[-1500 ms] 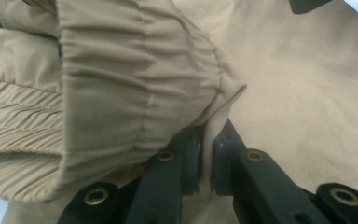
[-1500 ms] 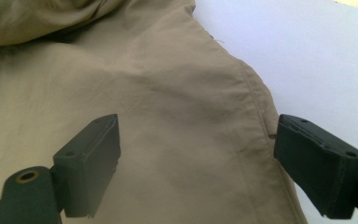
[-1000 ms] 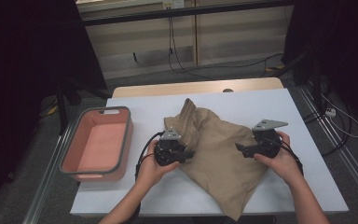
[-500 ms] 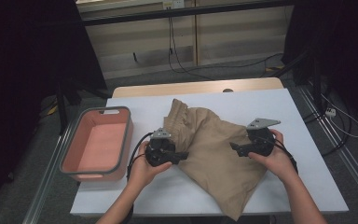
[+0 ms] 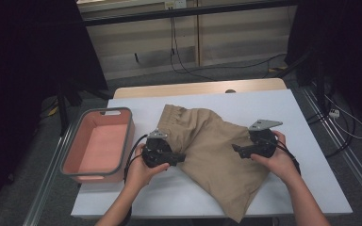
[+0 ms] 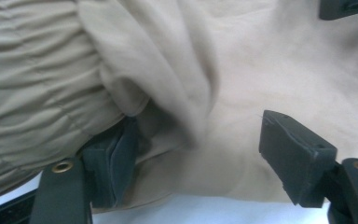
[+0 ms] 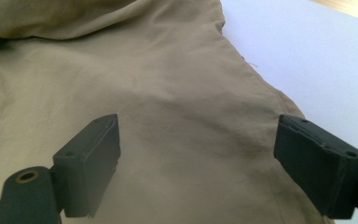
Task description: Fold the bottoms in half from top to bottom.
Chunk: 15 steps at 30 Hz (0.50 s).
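White surface (image 5: 311, 141) carrying tan shorts (image 5: 217, 155) at centre. Left tool (image 5: 181, 159) at 9 o'clock edge, just been opening, cloth loose between. Right tool (image 5: 235, 149) at 3 o'clock, wide apart, gripping nothing.

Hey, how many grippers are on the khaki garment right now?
2. The left gripper is at the garment's left edge, near the pink basket; the right gripper sits over its right side. Both have open jaws.
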### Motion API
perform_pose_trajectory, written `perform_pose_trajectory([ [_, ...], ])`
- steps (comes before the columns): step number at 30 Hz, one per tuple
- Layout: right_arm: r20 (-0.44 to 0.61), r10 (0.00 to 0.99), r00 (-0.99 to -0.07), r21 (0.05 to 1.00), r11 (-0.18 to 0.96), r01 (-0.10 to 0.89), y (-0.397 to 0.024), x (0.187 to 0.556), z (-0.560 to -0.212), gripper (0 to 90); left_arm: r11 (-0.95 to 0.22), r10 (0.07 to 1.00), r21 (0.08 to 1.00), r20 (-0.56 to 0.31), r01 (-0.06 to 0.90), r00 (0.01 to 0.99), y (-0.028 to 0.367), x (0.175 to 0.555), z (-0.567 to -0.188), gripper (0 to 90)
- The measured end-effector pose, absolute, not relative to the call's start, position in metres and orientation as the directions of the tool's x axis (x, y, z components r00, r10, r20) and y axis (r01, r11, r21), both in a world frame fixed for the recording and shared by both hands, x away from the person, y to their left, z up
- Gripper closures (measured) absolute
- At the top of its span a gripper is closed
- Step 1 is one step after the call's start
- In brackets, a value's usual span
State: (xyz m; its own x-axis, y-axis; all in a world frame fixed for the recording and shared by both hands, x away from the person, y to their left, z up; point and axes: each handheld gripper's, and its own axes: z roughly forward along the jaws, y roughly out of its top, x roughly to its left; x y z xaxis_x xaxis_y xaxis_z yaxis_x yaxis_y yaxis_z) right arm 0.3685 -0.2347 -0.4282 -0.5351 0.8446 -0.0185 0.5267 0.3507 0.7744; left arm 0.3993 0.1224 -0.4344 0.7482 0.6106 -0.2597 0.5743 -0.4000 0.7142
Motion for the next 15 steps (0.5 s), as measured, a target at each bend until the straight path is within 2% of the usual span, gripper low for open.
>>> perform_pose_trajectory([
  [15, -0.016, 0.846, -0.533, 0.777, 0.346, 0.526, -0.236, 0.369, -0.428, 14.7, -0.432, 0.614, 0.689, -0.248, 0.582, 0.749, 0.137, 0.4, -0.433, 21.2],
])
